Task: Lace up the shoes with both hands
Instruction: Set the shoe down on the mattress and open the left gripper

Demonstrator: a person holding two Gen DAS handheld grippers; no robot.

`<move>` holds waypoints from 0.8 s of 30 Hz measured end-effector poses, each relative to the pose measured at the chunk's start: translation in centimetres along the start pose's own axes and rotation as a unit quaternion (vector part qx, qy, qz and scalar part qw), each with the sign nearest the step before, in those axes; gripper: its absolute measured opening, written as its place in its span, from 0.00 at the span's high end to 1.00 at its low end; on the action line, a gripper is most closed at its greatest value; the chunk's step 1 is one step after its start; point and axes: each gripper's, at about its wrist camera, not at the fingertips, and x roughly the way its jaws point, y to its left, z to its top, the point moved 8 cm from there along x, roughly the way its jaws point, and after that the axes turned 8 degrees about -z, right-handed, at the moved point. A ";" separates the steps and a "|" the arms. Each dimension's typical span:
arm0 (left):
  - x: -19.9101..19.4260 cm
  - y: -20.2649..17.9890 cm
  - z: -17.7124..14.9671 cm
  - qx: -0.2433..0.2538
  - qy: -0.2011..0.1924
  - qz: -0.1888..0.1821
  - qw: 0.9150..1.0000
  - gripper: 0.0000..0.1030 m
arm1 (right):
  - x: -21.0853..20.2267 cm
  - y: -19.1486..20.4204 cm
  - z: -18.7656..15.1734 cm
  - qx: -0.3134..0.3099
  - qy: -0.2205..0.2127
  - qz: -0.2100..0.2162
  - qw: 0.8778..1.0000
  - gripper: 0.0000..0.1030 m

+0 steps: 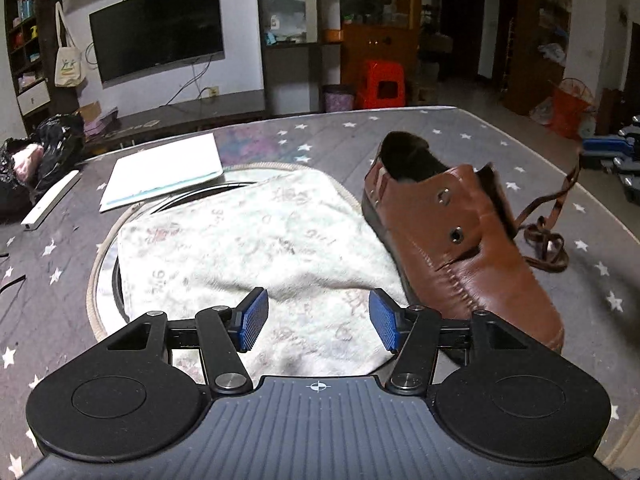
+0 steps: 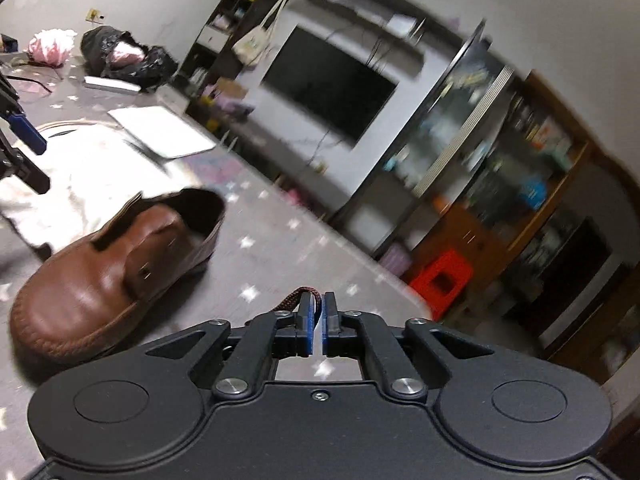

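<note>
A broad bench [image 1: 360, 136] under a grey cloth dotted with white stars takes up most of the room's middle. On it lies a pale printed towel [image 1: 256, 248] draped over a round rimmed tray, with a white sheet of paper [image 1: 164, 170] just beyond.

The brown leather shoe [image 1: 460, 240] stands upright beside the towel, its toe toward the person. The two eyelets on the flap that faces the left camera are bare metal holes with nothing through them. The brown lace [image 1: 548, 236] lies in a loose tangle on the bench on the shoe's far side, one strand rising up and away to the right.

What worries me is that tangle. If the raised strand is drawn further, I would expect the loops to tighten into a knot, or the lace to snag and drag the light shoe sideways, since nothing is holding the shoe down.

The left claw [image 1: 318, 320] hangs over the towel's near edge, its blue pads wide apart, with nothing between them. The right claw [image 2: 318, 316], held above the bench to the shoe's right, is pinched nearly closed on a bend of the lace, which arches out over its tips.
</note>
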 end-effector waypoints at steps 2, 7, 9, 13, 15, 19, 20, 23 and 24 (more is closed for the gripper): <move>0.0 0.1 -0.1 -0.001 0.001 0.001 1.000 0.44 | 0.4 0.6 -0.8 0.004 0.025 0.021 0.999 0.83; 0.1 1.1 -0.6 -0.002 0.003 0.021 1.000 0.43 | 0.6 1.5 -1.9 0.031 0.069 0.070 0.995 0.76; 0.3 1.4 -0.8 -0.006 0.004 0.025 1.000 0.43 | 0.5 1.6 -2.1 0.045 0.079 0.086 0.992 0.74; 0.3 2.1 -1.3 -0.009 0.006 0.029 1.000 0.43 | 0.5 1.2 -1.9 0.080 0.096 0.110 0.986 0.68; 0.3 2.4 -1.5 -0.008 0.004 0.034 0.999 0.43 | 0.4 1.3 -2.0 0.077 0.102 0.115 0.985 0.64; 0.2 3.1 -1.5 -0.010 0.002 0.041 0.999 0.43 | 0.2 1.4 -2.1 0.068 0.116 0.123 0.983 0.62; 0.2 3.3 -1.5 -0.011 0.002 0.042 0.999 0.43 | 0.1 1.4 -2.2 0.066 0.120 0.125 0.983 0.61; 0.2 4.0 -1.7 -0.015 0.003 0.048 0.999 0.43 | -0.1 1.5 -2.3 0.060 0.130 0.131 0.981 0.54; 0.2 4.2 -1.7 -0.017 0.002 0.049 0.999 0.43 | -0.1 1.5 -2.3 0.058 0.134 0.133 0.980 0.53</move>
